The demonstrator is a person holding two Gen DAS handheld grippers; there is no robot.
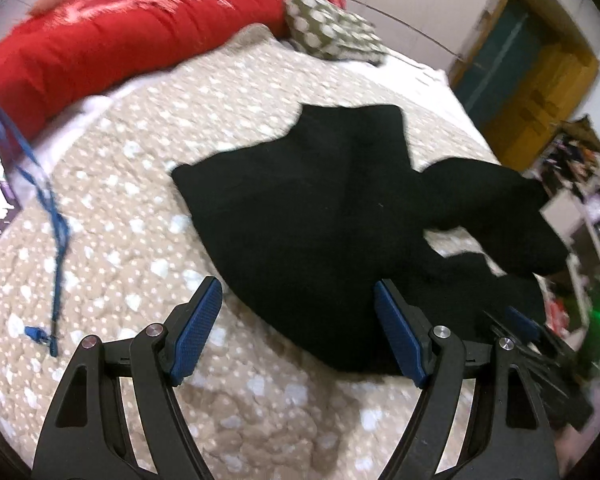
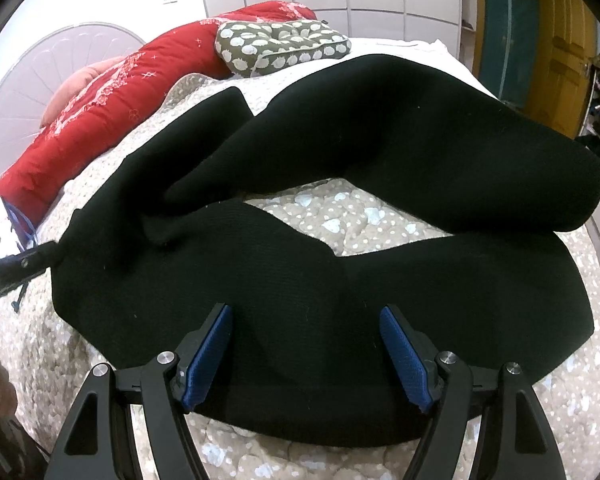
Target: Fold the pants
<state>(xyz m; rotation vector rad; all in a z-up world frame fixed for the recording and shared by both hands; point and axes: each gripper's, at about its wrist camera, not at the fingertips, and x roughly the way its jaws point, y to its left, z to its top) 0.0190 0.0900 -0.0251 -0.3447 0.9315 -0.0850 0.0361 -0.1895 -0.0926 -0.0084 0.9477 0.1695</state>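
Beside pants (image 1: pixel 320 208), blue lanyard (image 1: pixel 56 220)

Black pants (image 1: pixel 312 208); beige white-spotted quilt (image 1: pixel 140 184); red blanket (image 1: pixel 112 20); olive spotted cushion (image 2: pixel 280 46).

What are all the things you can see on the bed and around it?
pants: one, black, spread on the bed, legs apart
bedspread: one, beige with white spots, covering the bed
quilt: one, red, bunched along the far side of the bed
cushion: one, olive with white shapes, beside the quilt
lanyard: one, blue, lying on the bedspread, left of the pants
door: one, yellow-brown, beyond the bed on the right
left tool: one, black with blue pads, open, near the pants' edge
right tool: one, black with blue pads, open, over the pants
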